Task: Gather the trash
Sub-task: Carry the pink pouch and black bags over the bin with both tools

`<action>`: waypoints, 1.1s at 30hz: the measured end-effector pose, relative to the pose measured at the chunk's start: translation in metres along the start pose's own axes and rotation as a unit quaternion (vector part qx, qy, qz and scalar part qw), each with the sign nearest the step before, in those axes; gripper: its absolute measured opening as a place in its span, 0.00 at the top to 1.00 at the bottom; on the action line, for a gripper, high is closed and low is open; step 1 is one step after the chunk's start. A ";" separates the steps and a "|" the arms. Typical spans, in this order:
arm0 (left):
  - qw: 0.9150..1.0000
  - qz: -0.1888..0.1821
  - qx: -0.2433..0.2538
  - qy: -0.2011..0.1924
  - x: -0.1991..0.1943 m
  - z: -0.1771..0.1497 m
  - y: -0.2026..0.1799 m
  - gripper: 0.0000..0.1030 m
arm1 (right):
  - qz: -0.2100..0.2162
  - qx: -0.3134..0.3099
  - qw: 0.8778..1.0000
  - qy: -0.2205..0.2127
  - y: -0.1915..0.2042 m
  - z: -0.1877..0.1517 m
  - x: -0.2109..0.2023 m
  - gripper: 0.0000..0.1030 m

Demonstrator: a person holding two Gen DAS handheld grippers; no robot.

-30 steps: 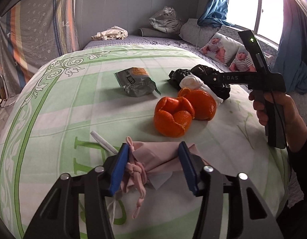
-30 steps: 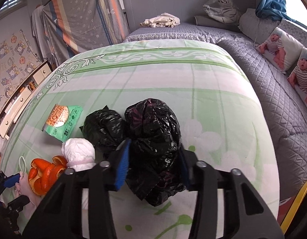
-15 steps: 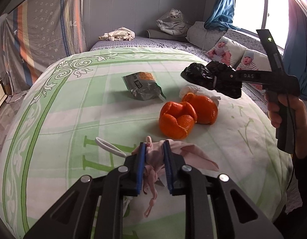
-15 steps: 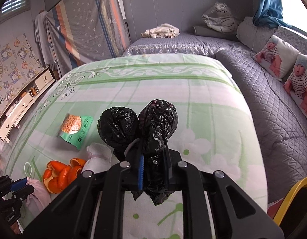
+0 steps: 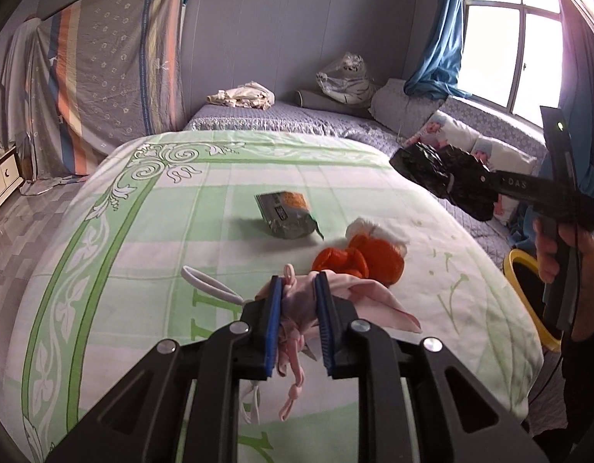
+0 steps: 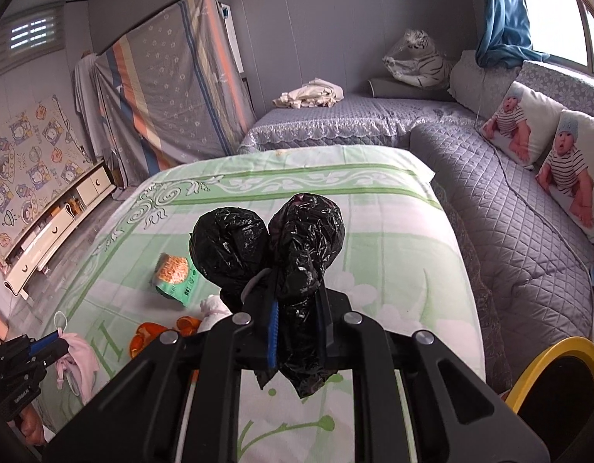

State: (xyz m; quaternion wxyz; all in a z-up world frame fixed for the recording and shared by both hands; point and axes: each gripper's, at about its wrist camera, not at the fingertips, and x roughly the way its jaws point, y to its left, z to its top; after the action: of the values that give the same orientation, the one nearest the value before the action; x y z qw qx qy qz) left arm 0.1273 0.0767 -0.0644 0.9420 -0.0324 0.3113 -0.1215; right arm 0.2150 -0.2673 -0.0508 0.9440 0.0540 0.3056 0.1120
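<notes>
Right claw (image 6: 299, 332) has lifted further off the bed (image 5: 150, 231), pinching black bags (image 6: 289, 247). Left claw (image 5: 299, 322) pinches pink mask (image 5: 297, 305), raised. Orange peel (image 5: 358, 260), snack wrapper (image 5: 285, 214) on bed. Yellow-rimmed bin (image 6: 559, 378) beside bed.

Both are clamped on something: the left hand-held gripper (image 5: 299, 316) held low, the right hand-held gripper (image 6: 299, 328) raised, a hand (image 5: 567, 254) gripping its handle.

My right gripper (image 6: 299, 332): crinkled glossy black plastic bag (image 6: 297, 243). My left gripper (image 5: 297, 324): soft matt pink cloth (image 5: 320, 301). Bedsheet (image 5: 142, 239): smooth printed cotton.
</notes>
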 end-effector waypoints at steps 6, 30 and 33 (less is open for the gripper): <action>1.000 0.000 -0.007 -0.028 -0.017 0.015 -0.007 0.84 | 0.009 0.008 1.000 -0.024 -0.007 0.004 -0.034 0.87; 0.994 -0.088 0.028 -0.061 -0.021 0.054 -0.098 0.84 | -0.041 0.056 0.989 -0.129 -0.080 -0.006 -0.155 0.87; 0.992 -0.105 0.040 -0.061 -0.017 0.058 -0.118 0.84 | -0.054 0.066 0.987 -0.136 -0.096 -0.010 -0.165 0.87</action>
State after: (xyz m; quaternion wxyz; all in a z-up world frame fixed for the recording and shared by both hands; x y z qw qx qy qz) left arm 0.1242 -0.0341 0.0086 0.9416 -0.0349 0.2434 -0.2299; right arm 0.0962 -0.4000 0.0179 0.9758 0.1147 0.1833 0.0322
